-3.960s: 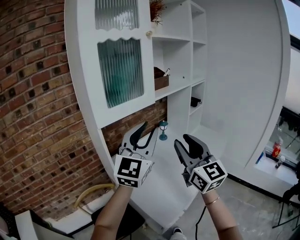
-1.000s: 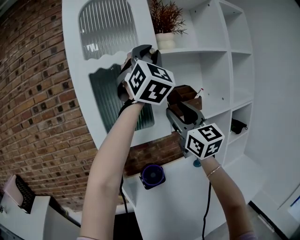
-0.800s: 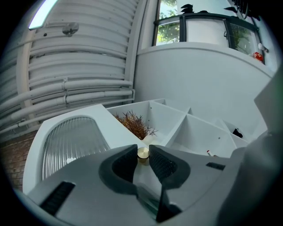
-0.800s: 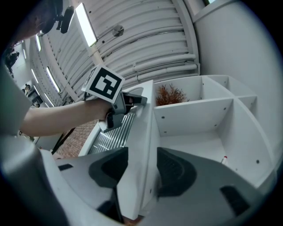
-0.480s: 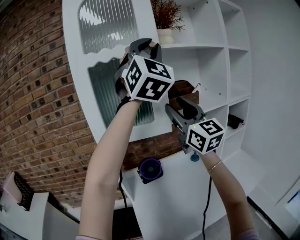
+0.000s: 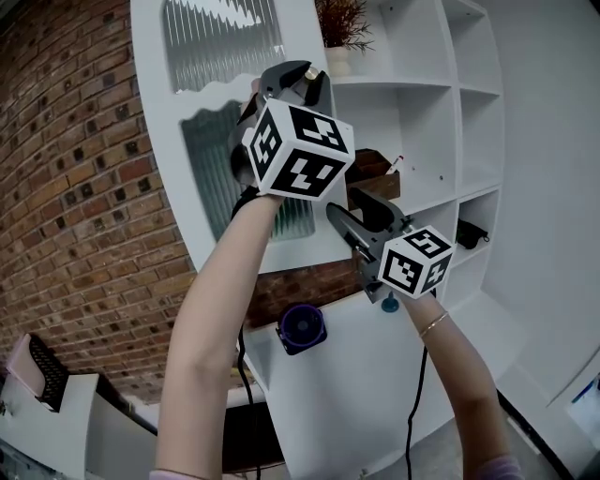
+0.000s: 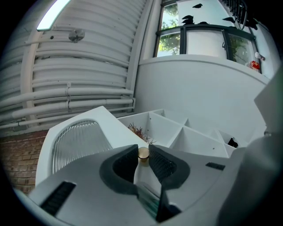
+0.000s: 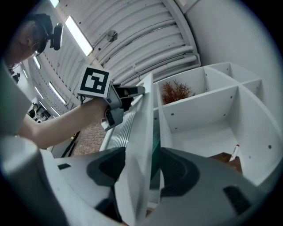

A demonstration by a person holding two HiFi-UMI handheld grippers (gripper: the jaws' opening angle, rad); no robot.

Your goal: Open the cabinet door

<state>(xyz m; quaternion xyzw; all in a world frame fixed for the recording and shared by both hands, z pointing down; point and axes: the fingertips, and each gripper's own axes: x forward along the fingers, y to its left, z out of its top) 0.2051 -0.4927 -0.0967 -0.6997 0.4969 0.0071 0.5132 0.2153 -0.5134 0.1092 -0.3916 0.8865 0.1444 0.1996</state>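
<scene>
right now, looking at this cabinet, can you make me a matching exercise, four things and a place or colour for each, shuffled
Things:
1 knob
2 plant
3 wooden box
4 brick wall

Places or colours:
a left of the cabinet
b small and gold
c on the upper shelf
d one shelf below the plant

Pairs: 1-b; 2-c; 3-d; 4-a

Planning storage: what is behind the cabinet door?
Past the door edge, a plant and a brown box sit on shelves. Behind the ribbed glass only a dark blur shows; the rest is covered.
</scene>
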